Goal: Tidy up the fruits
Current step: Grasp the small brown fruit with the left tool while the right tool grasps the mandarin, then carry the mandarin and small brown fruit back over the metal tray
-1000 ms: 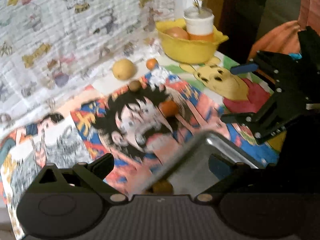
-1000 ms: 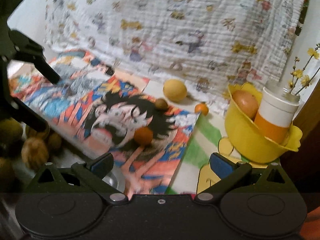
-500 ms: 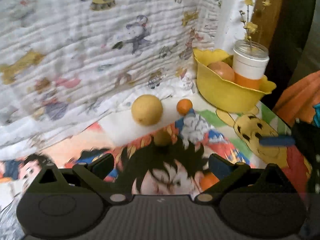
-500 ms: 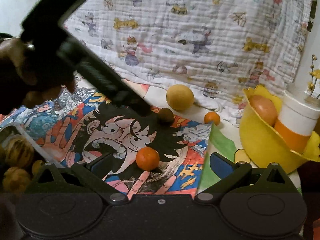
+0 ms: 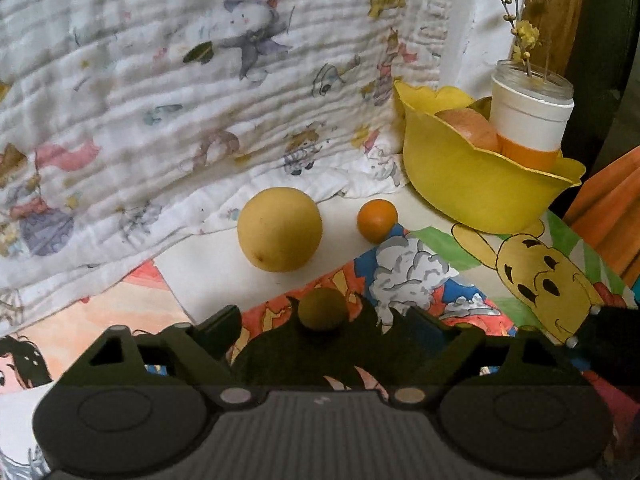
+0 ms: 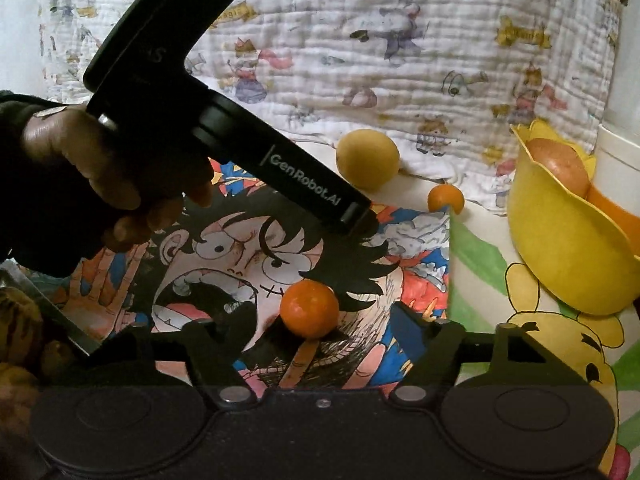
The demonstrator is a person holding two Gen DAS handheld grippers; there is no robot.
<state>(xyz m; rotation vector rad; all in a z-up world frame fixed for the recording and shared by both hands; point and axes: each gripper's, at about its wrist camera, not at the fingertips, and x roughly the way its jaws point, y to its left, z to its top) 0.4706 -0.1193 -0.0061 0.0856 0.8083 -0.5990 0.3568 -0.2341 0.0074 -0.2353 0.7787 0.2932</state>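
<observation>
My left gripper [image 5: 322,322] is open, its jaws on either side of a small brown-green fruit [image 5: 322,313] on the cartoon mat. Beyond it lie a big yellow fruit [image 5: 279,228] and a small orange [image 5: 377,220]. My right gripper [image 6: 320,318] is open around a larger orange [image 6: 309,309] on the mat. The right wrist view also shows the yellow fruit [image 6: 367,159], the small orange [image 6: 445,199] and the left gripper's handle [image 6: 224,132] held by a hand; that handle hides the brown-green fruit.
A yellow bowl [image 5: 476,184] at the back right holds a reddish fruit [image 5: 466,128] and a white-and-orange cup [image 5: 530,120] with twigs. A printed blanket [image 5: 180,92] hangs behind. A metal tray edge [image 6: 52,312] with brown fruits [image 6: 16,320] lies at the left.
My left gripper has swung away from the metal tray and forward to the brown-green fruit. My right gripper has moved forward until the larger orange sits between its jaws.
</observation>
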